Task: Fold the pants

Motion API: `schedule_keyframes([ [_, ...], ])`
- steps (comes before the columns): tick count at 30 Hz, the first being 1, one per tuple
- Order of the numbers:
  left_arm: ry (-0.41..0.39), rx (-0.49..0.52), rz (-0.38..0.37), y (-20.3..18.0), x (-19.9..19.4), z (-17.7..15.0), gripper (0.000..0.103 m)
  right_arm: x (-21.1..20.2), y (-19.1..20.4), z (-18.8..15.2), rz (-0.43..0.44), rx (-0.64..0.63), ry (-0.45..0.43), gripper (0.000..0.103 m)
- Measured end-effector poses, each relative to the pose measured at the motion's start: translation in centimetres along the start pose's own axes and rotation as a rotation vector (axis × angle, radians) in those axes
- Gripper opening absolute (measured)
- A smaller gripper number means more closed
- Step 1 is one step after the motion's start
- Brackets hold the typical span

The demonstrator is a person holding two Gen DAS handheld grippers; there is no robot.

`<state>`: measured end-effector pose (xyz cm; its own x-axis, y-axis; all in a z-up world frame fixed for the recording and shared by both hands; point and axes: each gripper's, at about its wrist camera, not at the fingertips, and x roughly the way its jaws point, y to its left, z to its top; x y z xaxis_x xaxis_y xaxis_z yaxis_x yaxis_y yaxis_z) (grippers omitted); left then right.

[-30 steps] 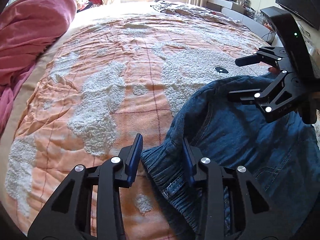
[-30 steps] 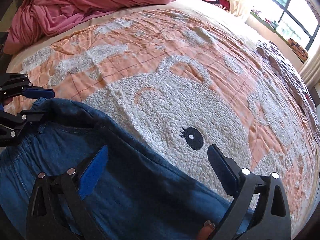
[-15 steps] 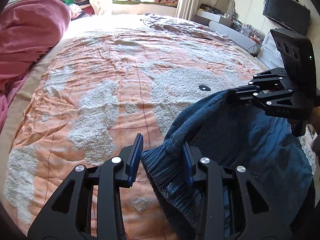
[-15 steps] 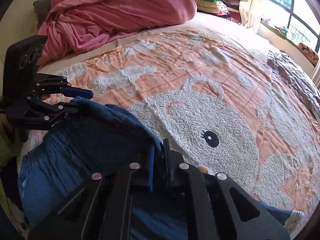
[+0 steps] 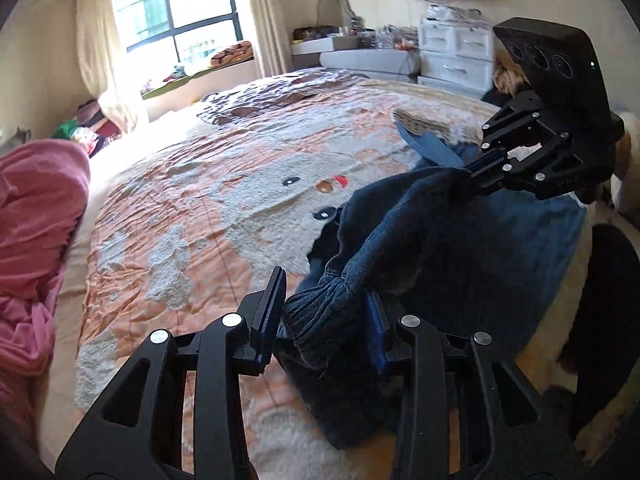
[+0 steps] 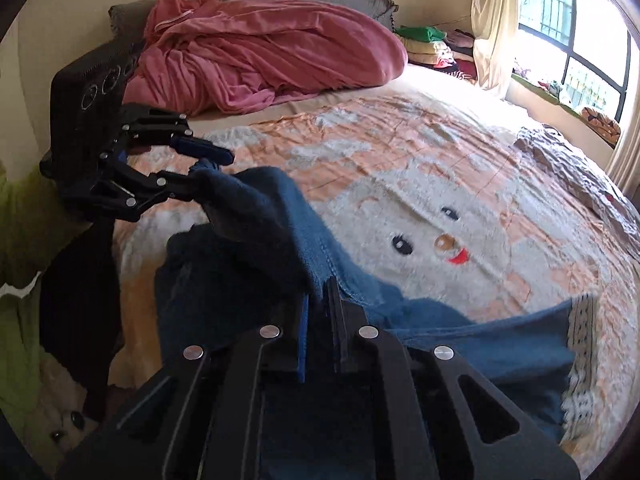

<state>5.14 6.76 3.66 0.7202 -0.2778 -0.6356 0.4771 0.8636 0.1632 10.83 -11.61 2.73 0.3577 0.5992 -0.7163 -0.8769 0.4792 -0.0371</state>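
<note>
Blue denim pants (image 5: 440, 248) (image 6: 260, 240) hang lifted off the bed by their waist, stretched between my two grippers. My left gripper (image 5: 326, 292) (image 6: 208, 168) is shut on the bunched elastic waistband (image 5: 320, 320), which fills the gap between its blue pads. My right gripper (image 6: 320, 292) (image 5: 468, 172) is shut tight on the other side of the waist edge. The rest of the pants droops below and trails onto the bedspread; one leg end (image 6: 500, 340) (image 5: 428, 144) lies flat on the bed.
The bed carries an orange bedspread (image 5: 180, 208) (image 6: 420, 152) with a white fleecy bear figure. A pink duvet (image 6: 260, 52) (image 5: 36, 208) is heaped at the head end. Folded clothes (image 6: 424, 40) and a window ledge lie beyond; white drawers (image 5: 456, 52) stand past the bed's foot.
My right gripper went from wide open to shut on the pants' waist edge. Both grippers then rose and pulled back, lifting the waist off the bedspread. The left grip stayed the same.
</note>
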Motion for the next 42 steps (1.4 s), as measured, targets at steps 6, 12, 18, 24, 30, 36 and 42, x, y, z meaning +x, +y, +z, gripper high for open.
schedule_keyframes([
  [6, 0.100, 0.101, -0.004, -3.6, -0.3, -4.0, 0.030, 3.4, 5.0, -5.2, 0.028, 0.017, 0.117, 0.008],
  [12, 0.099, 0.083, 0.067, -3.2, -1.4, -4.1, 0.030, 1.5, 5.6, -4.7, 0.040, 0.103, 0.008, 0.008],
  [18, 0.098, 0.014, 0.031, -2.0, -1.4, -4.9, 0.033, 4.2, 7.7, -6.0, 0.063, 0.090, 0.073, 0.014],
  [24, 0.155, -0.126, -0.010, -1.1, -1.5, -8.0, 0.037, 4.4, 7.9, -7.0, 0.058, 0.140, 0.048, 0.017],
  [30, 0.053, -0.294, 0.010, 2.4, -6.4, -6.7, 0.043, 3.9, 7.7, -7.5, 0.063, 0.167, 0.034, 0.022],
  [36, -0.039, -0.353, -0.106, 0.6, -4.0, 0.1, 0.048, 3.9, 8.1, -7.3, 0.093, 0.206, 0.016, 0.042],
  [42, 0.172, -0.331, -0.238, -4.3, 5.1, -1.4, 0.026, 1.8, 8.5, -7.4, 0.074, 0.227, 0.019, 0.049],
])
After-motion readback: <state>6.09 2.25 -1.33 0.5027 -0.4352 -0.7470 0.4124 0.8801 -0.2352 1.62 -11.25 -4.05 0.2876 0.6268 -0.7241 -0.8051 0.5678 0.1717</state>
